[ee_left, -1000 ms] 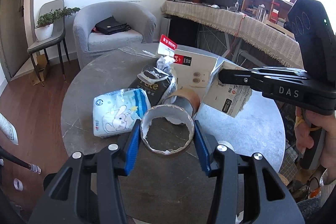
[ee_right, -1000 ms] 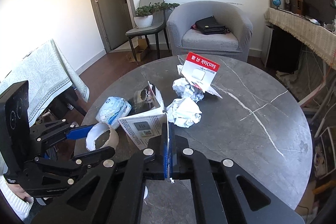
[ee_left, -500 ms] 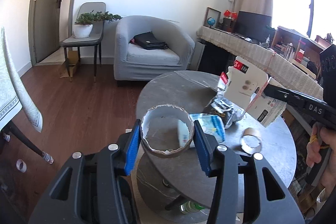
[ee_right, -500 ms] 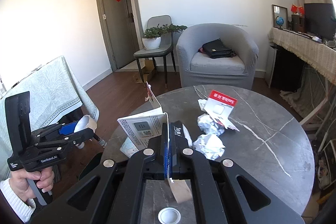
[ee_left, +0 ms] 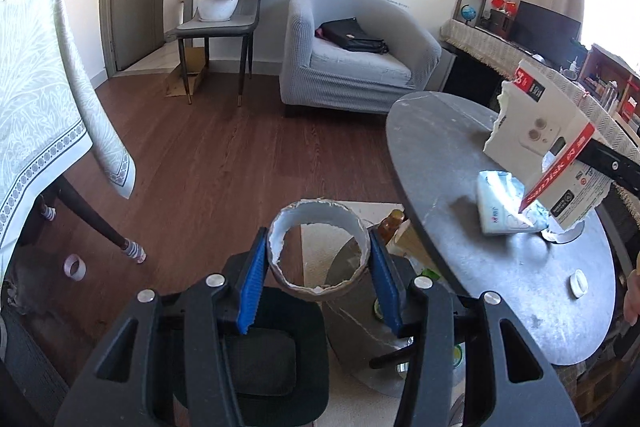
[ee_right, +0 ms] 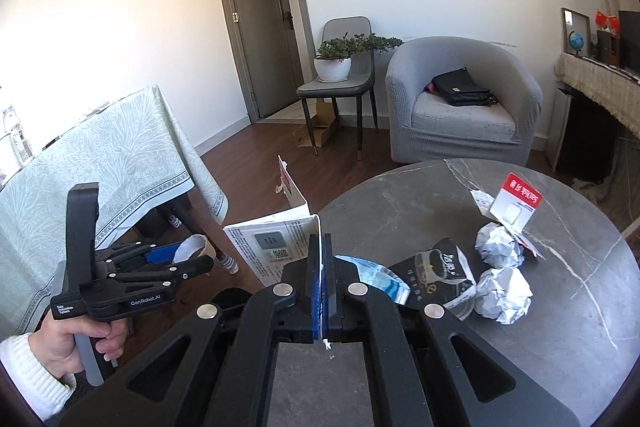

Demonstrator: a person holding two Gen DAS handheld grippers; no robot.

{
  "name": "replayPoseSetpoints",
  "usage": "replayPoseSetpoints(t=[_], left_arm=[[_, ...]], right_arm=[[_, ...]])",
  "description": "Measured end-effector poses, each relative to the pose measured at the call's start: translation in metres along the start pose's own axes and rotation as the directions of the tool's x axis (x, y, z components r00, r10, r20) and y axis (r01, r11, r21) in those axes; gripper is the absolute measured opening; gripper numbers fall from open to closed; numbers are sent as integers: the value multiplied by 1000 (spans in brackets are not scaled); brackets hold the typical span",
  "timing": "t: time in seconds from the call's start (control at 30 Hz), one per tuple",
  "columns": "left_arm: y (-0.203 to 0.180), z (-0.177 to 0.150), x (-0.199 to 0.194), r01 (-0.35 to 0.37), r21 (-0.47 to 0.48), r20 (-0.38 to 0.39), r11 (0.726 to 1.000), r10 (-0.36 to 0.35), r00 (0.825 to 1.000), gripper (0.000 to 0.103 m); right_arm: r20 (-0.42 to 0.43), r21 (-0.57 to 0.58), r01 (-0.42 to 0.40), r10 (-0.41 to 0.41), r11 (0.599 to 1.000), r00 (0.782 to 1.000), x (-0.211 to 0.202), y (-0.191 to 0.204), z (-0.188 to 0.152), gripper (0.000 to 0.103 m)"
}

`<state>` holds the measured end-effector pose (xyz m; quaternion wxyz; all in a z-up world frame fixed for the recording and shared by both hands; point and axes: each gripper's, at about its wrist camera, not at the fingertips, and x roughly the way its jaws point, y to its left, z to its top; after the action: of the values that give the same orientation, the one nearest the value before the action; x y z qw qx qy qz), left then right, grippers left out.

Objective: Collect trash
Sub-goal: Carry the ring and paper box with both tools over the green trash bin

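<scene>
Trash leaves the table two pieces at once: a torn cardboard ring (ee_left: 318,261) sits squeezed across its width between the blue pads (ee_left: 252,287) of the left gripper (ee_left: 318,281), carried off the table edge and hanging above a black bin (ee_left: 256,359) directly below, apparently ready to drop. The right gripper (ee_right: 322,291), jaws pressed together, pinches a torn white package (ee_right: 276,245) by one thin flap, just ahead. Beyond it on the round table (ee_right: 560,347), a tissue pack (ee_right: 384,281), a black wrapper (ee_right: 440,267) and crumpled paper balls (ee_right: 504,295) await collection.
</scene>
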<state>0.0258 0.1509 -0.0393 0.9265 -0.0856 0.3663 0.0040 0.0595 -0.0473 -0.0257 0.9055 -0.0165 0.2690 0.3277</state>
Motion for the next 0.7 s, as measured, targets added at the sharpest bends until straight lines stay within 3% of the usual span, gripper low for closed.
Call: replayPoseSetpoints(t=[0.27, 0.7], left_arm=[[36, -21, 18, -58, -17, -104, 998, 56, 993, 51], [87, -61, 39, -102, -25, -258, 994, 92, 962, 51]], right_arm=[[-34, -28, -72, 71, 997, 997, 27, 37, 6, 0], [-154, -83, -153, 139, 985, 978, 93, 105, -4, 0]])
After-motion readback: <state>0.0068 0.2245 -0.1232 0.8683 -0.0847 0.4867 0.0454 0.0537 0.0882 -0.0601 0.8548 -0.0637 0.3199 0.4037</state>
